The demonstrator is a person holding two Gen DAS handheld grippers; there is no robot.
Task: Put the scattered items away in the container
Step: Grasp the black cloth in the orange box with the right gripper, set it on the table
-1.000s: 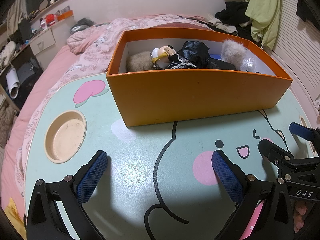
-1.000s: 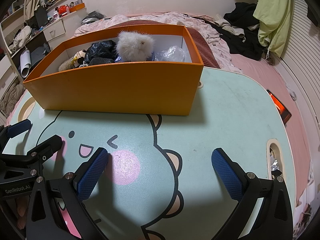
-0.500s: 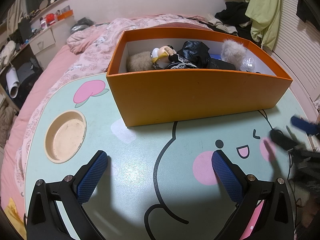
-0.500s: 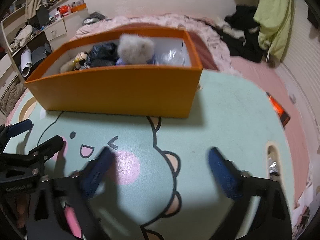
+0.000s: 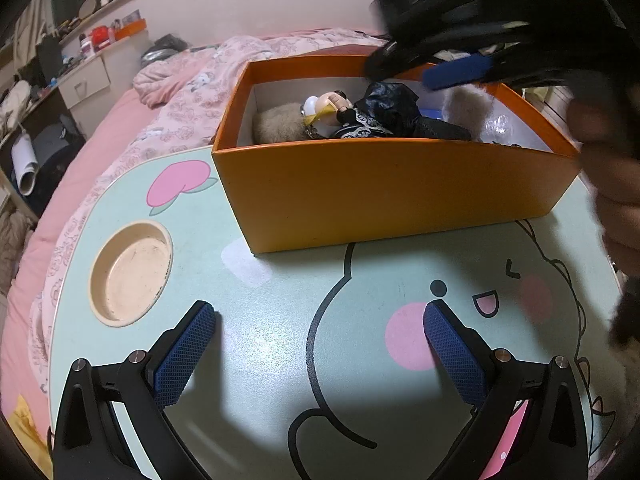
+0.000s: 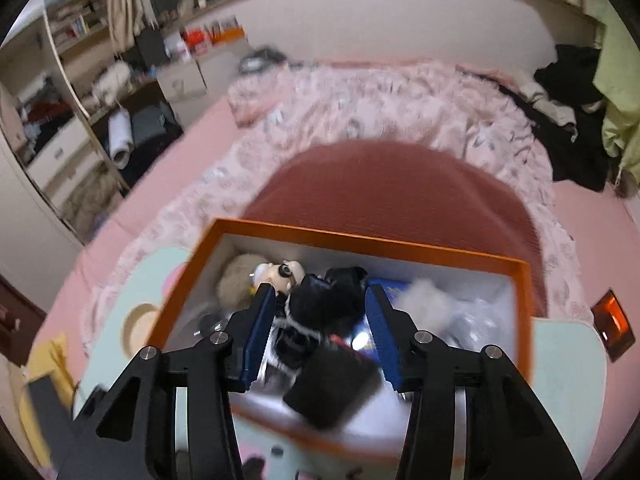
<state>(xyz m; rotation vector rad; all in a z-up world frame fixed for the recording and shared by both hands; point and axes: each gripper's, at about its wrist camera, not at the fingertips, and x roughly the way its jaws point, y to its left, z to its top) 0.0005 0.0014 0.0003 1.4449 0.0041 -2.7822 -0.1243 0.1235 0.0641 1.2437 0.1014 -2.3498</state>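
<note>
Left wrist view: the left claw [image 5: 318,354] hangs low over the mint-green cartoon-printed tabletop [image 5: 280,360], its blue-padded fingers [image 5: 184,354] spread wide with nothing between them. Ahead stands the orange cardboard box with a white inside [image 5: 384,196], resting on the tabletop. Inside it lie a tan furry ball [image 5: 276,126], a small doll figure with a pale head [image 5: 326,108], a crumpled black glossy bag [image 5: 384,106], a grey fluffy pompom [image 5: 466,106] and a clear plastic wrap [image 5: 500,126]. A round beige cup recess [image 5: 130,270] is sunk in the tabletop to the left of the box. At the upper right, the right claw [image 5: 460,72] shows as a dark blur above the box's far rim, with a blurred hand [image 5: 612,184] beside it.

Right wrist view: the right claw [image 6: 320,332] points down into the orange box [image 6: 360,236], its fingers [image 6: 260,336] parted and pinching nothing. Between and below them lie the black bag [image 6: 328,300] and a dark blurred rectangular item [image 6: 332,388]; the doll [image 6: 280,274] and the tan ball [image 6: 236,280] sit to the left, the grey pompom [image 6: 420,296] to the right. Beyond the box spreads a pink floral quilt on the bed [image 6: 380,108].
</note>
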